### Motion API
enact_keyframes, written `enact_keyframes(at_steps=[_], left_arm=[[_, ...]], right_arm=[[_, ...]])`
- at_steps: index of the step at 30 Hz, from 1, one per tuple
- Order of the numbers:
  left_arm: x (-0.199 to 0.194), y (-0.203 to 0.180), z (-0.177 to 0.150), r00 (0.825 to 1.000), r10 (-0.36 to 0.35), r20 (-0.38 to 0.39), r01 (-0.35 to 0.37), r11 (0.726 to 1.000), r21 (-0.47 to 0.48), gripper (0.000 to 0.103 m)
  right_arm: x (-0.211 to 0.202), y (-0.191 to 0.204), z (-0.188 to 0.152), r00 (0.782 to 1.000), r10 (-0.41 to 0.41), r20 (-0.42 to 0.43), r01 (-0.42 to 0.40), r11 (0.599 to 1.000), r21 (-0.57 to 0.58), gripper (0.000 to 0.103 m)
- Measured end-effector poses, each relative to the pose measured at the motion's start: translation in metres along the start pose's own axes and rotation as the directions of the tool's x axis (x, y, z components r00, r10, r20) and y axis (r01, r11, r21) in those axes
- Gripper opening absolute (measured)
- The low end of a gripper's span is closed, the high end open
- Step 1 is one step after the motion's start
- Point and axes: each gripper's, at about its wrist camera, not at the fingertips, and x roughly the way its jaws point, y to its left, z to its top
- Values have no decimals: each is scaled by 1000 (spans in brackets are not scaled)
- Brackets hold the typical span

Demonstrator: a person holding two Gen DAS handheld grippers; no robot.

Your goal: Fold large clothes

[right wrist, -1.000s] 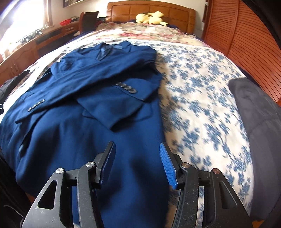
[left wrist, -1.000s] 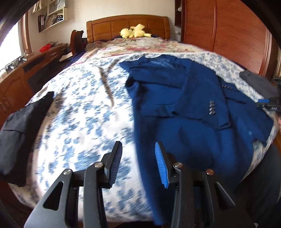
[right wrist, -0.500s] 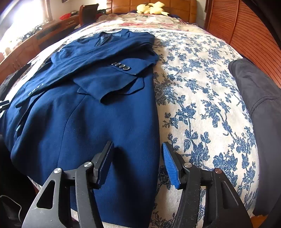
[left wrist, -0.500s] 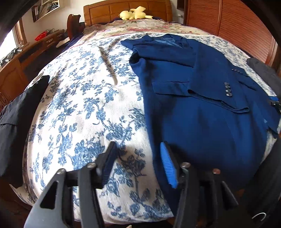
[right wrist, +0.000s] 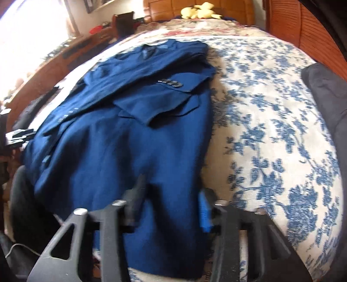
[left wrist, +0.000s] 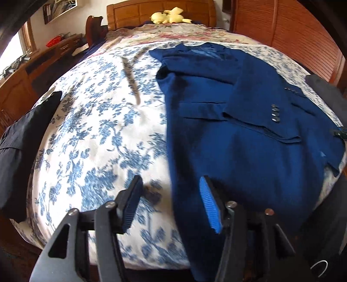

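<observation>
A blue suit jacket (left wrist: 245, 138) is laid flat on the bed (left wrist: 104, 134), collar toward the wooden headboard (left wrist: 160, 10), both sleeves folded across its front, and its hem hangs over the near edge of the mattress. From the left wrist view, the left gripper (left wrist: 171, 201) is seen above the jacket's left side edge near the hem: one pad sits over the floral bedspread, the other over blue cloth. Its jaws have just been closing a little, yet a clear gap is kept and nothing is pinched. From the right wrist view, the right gripper (right wrist: 171, 204) is placed over the jacket's right side edge near the hem, with fabric lying between the pads; its jaws have just been closing, but through the blur it cannot be told whether the cloth is pressed. Open bedspread is left on both sides of the jacket. That room is bounded by a black garment (left wrist: 23, 138) at the bed's left edge and a dark grey garment (right wrist: 327, 102) at its right edge. A yellow plush toy (left wrist: 169, 17) is seen by the headboard.
</observation>
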Motion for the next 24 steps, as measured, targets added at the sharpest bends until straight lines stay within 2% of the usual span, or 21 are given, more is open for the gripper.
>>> enact_keyframes(at_steps=[1, 4, 11, 13, 14, 16, 20, 24], left_arm=[[-2, -2, -2, 1000, -12, -3, 12, 1000, -1, 43], [-6, -6, -8, 999, -30, -11, 30, 1000, 3, 36], [-9, -3, -17, 997, -72, -4, 72, 997, -26, 34], [-11, -6, -18, 994, -105, 2, 105, 994, -16, 16], [-12, -7, -18, 994, -107, 4, 107, 994, -12, 13], [-18, -9, -17, 994, -108, 17, 109, 994, -7, 2], [-54, -8, -3, 981, -143, 134, 149, 988, -31, 0], [-102, -13, 23, 957, -141, 254, 151, 988, -22, 0]], right_arm=[[0, 2, 0, 1000, 3, 4, -3, 1000, -6, 20], [-1, 6, -1, 1000, 6, 19, -6, 1000, -1, 19], [5, 7, -6, 1000, 22, -2, -22, 999, 30, 22], [5, 8, -5, 1000, 19, -6, -19, 999, 33, 22], [5, 9, -4, 1000, 15, -8, -15, 999, 31, 22], [1, 14, -2, 1000, 12, -1, -12, 1000, 12, 11], [-15, 24, 8, 998, 40, 54, -40, 999, 8, 4], [-54, 29, 28, 977, 96, 189, -109, 992, 58, 3]])
